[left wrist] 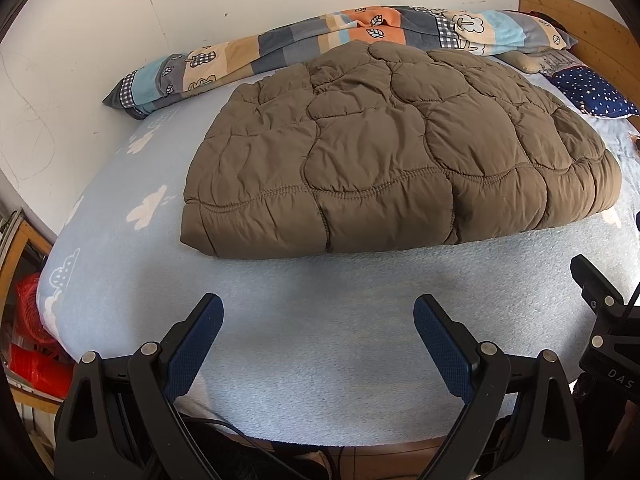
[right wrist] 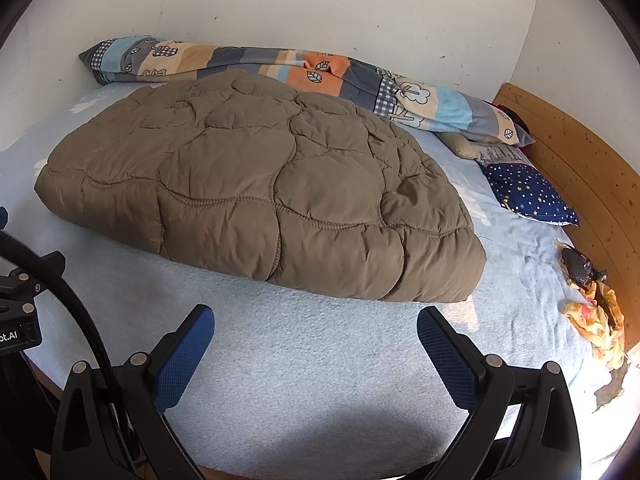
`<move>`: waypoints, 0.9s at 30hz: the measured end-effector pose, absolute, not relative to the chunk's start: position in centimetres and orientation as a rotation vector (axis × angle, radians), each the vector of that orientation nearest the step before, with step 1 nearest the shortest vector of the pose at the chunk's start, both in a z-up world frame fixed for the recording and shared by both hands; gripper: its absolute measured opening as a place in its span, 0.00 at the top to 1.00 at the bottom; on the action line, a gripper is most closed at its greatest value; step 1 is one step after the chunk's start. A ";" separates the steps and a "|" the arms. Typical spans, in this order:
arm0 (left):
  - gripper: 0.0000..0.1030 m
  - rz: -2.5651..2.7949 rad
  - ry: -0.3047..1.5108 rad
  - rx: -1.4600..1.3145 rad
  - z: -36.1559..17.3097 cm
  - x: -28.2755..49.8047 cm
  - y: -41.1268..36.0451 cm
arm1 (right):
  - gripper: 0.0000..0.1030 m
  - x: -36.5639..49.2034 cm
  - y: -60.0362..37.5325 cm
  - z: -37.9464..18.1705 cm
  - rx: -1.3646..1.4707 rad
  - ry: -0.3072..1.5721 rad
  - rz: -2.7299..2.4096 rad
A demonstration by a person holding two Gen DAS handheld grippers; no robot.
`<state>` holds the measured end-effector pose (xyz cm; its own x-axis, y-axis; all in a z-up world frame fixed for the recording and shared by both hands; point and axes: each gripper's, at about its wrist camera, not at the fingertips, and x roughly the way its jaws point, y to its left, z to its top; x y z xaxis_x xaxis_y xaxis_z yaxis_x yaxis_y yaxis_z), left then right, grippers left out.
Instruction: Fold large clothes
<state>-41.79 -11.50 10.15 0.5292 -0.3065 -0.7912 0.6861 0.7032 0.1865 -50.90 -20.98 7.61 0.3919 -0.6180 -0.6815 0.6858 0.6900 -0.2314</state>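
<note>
the brown quilted garment [left wrist: 400, 148] is lying folded on the light blue bedsheet [left wrist: 320, 360], its thick near edge facing both tools. the left gripper [left wrist: 318, 340] and right gripper [right wrist: 316, 352] are hovering spread wide, holding nothing, over a bare strip of sheet near the bed's front edge. a patchwork blanket [right wrist: 280, 68] is bunching along the wall behind; a starry pillow [right wrist: 528, 192] is sitting by the wooden headboard [right wrist: 580, 168].

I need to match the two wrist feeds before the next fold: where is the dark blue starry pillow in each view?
Left wrist: the starry pillow sits at the far right edge, beyond the brown quilted garment.
Right wrist: the starry pillow lies right of centre, beside the wooden headboard.
Shared landmark: the striped patchwork blanket along the wall.
</note>
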 end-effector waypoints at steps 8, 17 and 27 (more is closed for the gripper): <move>0.07 -0.619 0.810 0.531 10.1 -41.9 -11.5 | 0.00 -51.1 -21.2 7.6 0.094 0.825 -0.827; 0.07 -0.618 0.812 0.528 10.1 -41.9 -11.5 | 0.00 -51.2 -21.2 7.7 0.091 0.826 -0.831; 0.07 -0.608 0.809 0.534 10.2 -41.8 -11.5 | 0.00 -51.1 -21.2 7.7 0.085 0.825 -0.832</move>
<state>-41.82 -11.50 10.15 0.5412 -0.2904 -0.7891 0.6771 0.7069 0.2043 -51.09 -21.21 7.74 0.3891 -0.6219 -0.6796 0.6846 0.6888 -0.2384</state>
